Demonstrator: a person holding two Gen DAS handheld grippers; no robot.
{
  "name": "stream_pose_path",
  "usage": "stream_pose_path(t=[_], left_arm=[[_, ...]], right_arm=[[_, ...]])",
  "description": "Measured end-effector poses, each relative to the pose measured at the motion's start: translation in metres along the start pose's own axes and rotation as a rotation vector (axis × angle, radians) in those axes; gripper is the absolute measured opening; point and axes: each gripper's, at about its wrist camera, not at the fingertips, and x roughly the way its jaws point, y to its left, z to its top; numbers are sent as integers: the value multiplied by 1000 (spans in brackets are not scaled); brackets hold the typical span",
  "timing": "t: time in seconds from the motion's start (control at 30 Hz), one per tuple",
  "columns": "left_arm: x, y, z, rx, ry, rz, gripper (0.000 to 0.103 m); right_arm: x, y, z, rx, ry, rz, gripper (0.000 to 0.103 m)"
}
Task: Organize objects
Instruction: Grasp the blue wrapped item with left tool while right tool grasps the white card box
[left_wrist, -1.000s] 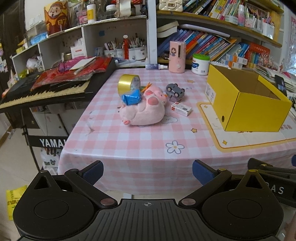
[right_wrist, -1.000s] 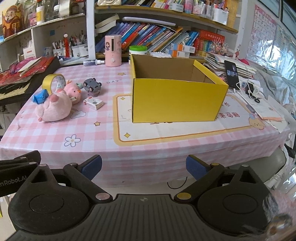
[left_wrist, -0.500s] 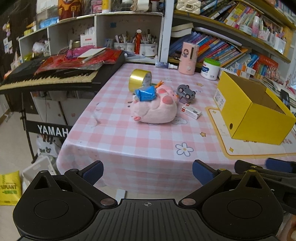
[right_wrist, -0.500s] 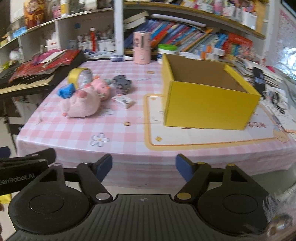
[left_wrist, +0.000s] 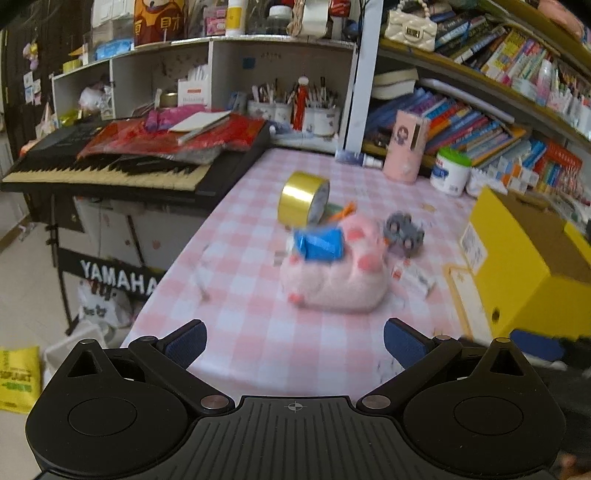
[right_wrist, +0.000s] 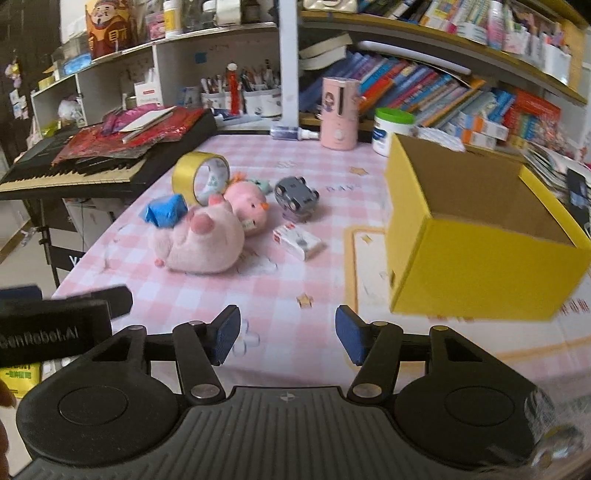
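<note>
On the pink-checked tablecloth (right_wrist: 314, 295) lies a cluster: a big pink plush pig (right_wrist: 203, 242) (left_wrist: 336, 280), a smaller pink plush (right_wrist: 247, 205), a gold tape roll (right_wrist: 199, 177) (left_wrist: 303, 197), a blue wrapped packet (right_wrist: 164, 212) (left_wrist: 321, 243), a grey toy car (right_wrist: 295, 192) (left_wrist: 402, 236) and a small white-and-red box (right_wrist: 297, 242). An open yellow carton (right_wrist: 480, 240) (left_wrist: 524, 258) stands to their right. My left gripper (left_wrist: 293, 339) is open over the table's near edge, short of the pig. My right gripper (right_wrist: 287, 338) has its jaws closing with nothing between them.
A black keyboard (left_wrist: 110, 170) piled with red wrapping abuts the table's left side. At the back stand a pink dispenser (right_wrist: 338, 110), a white jar (right_wrist: 391, 129), pen cups and packed bookshelves. A yellow-bordered mat (right_wrist: 354, 258) lies under the carton.
Both views have closed in on the table and swung left toward the toys. The right gripper's jaws have narrowed markedly. The left jaws stay wide.
</note>
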Motion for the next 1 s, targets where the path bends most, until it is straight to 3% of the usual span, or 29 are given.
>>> stream_pose_path(t=[0.13,0.27,0.67,0.8,1.0], left_arm=[[19,1,23,-48,-14,-33,101],[41,-5,38,-55,-29,-6,99],[100,-12,52,-54,67,-17,64],[104,-7,53,-90,71,-50,51],[101,-4,56,-133,63,-92,41]], right_arm=[[21,-1,15,-37,6,28,56],[41,-6,31,-45,-6,54,56],[107,-21,57,-34,42,70,57],[124,-26,61,-35,55,63,59],[150,-30,66,-42,80,58,64]])
